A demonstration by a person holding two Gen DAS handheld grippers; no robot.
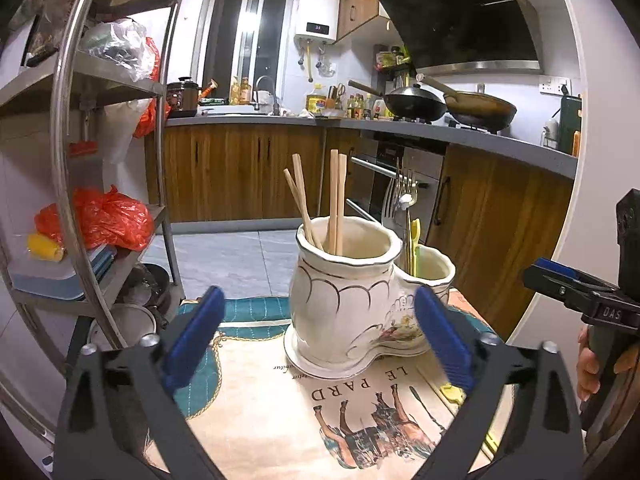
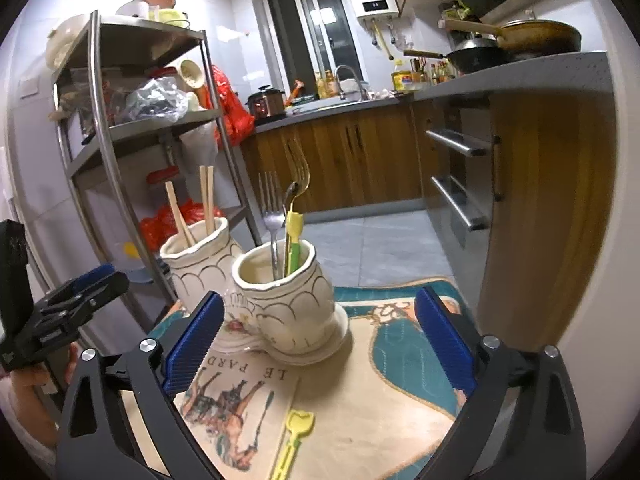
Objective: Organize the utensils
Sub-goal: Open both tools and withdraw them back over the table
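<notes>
A cream ceramic holder with two joined cups stands on the printed cloth. In the left wrist view its big cup [image 1: 344, 292] holds several wooden chopsticks [image 1: 336, 204]. The smaller cup [image 1: 434, 270] behind it holds forks [image 1: 404, 196], a spoon and yellow-green pieces. My left gripper [image 1: 317, 296] is open, its blue pads either side of the big cup and short of it. My right gripper [image 2: 319, 296] is open too, with nothing between its fingers and the fork cup [image 2: 280, 292] just ahead. A yellow plastic utensil [image 2: 294, 436] lies flat on the cloth below it.
A steel shelf rack [image 1: 76, 128] crowded with bags and bowls stands close on the left. A wooden cabinet [image 2: 540, 208] and oven drawers [image 2: 456, 148] sit close on the right. The horse-print cloth [image 1: 276, 404] covers the small table, whose far edge lies just behind the holder.
</notes>
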